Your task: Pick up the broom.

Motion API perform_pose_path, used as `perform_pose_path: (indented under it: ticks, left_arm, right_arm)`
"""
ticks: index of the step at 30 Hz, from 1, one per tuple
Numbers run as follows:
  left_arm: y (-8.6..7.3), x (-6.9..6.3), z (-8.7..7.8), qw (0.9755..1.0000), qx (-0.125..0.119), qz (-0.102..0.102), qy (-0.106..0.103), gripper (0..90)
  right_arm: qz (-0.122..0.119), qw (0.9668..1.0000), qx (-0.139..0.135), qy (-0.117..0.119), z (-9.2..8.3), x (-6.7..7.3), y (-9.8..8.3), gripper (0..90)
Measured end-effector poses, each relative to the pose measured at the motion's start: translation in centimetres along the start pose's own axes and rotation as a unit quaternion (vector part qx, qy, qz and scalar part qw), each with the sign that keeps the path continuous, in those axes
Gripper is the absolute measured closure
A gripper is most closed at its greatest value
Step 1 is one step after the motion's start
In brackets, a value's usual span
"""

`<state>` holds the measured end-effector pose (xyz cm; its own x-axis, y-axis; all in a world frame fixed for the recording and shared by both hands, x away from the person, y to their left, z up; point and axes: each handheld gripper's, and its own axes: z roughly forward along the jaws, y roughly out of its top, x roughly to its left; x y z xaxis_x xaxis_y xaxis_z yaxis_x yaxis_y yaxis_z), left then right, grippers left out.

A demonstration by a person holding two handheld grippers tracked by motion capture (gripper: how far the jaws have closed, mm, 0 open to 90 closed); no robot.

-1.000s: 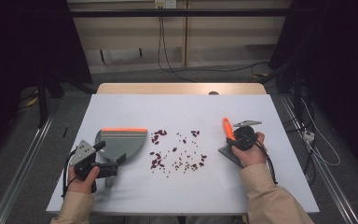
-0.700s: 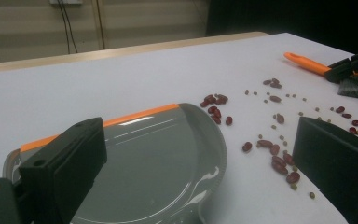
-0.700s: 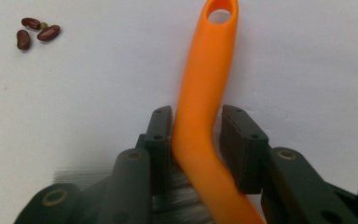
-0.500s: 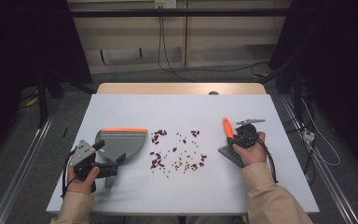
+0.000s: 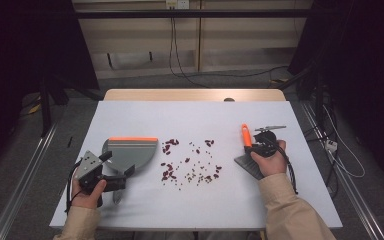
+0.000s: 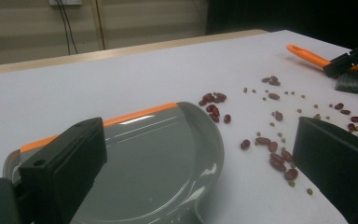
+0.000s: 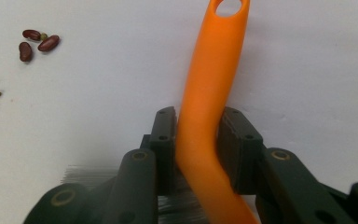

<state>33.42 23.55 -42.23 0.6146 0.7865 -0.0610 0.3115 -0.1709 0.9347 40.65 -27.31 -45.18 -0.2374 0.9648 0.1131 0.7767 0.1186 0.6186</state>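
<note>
A grey dustpan (image 5: 130,152) with an orange lip lies at the table's left. My left gripper (image 5: 116,164) stands open at its near edge, and the pan (image 6: 154,158) lies low between the wide jaws. Red beans and small green ones (image 5: 190,162) are scattered mid-table (image 6: 270,149). To the right lies a brush (image 5: 245,135) with an orange handle and grey bristles. My right gripper (image 5: 253,142) has just been closing and is shut on the handle (image 7: 209,93), both pads pressing its sides (image 7: 198,121). The brush (image 6: 307,55) also shows far off in the left gripper view.
The white table top (image 5: 190,120) has a wooden far edge (image 5: 195,94) with a small dark object (image 5: 228,99) on it. Metal rails run along the floor on both sides, and cables (image 5: 330,145) lie to the right.
</note>
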Motion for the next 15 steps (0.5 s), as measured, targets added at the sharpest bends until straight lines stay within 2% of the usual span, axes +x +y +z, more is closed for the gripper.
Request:
perform_pose_path:
  ticks: [5, 7, 12, 15]
  left_arm:
    - [-0.1, 0.0, -0.3, 1.0000, -0.004, -0.003, 0.005, 2.8]
    - [-0.1, 0.1, -0.5, 1.0000, -0.004, -0.002, 0.006, 2.8]
    - [-0.1, 0.0, -0.5, 1.0000, -0.005, -0.004, 0.007, 2.8]
    - [0.0, -0.1, -0.4, 1.0000, -0.004, -0.002, 0.006, 2.8]
  right_arm:
    - [0.016, 0.9994, -0.013, 0.028, -0.6, -0.3, 0.2, 69.4]
    - [0.019, 0.9985, -0.030, 0.041, -1.1, -0.2, 0.5, 69.7]
    - [0.017, 0.9967, -0.059, 0.053, -1.9, 0.1, 0.6, 70.1]
    - [0.023, 0.9943, -0.081, 0.066, -2.5, 0.1, 0.8, 70.4]
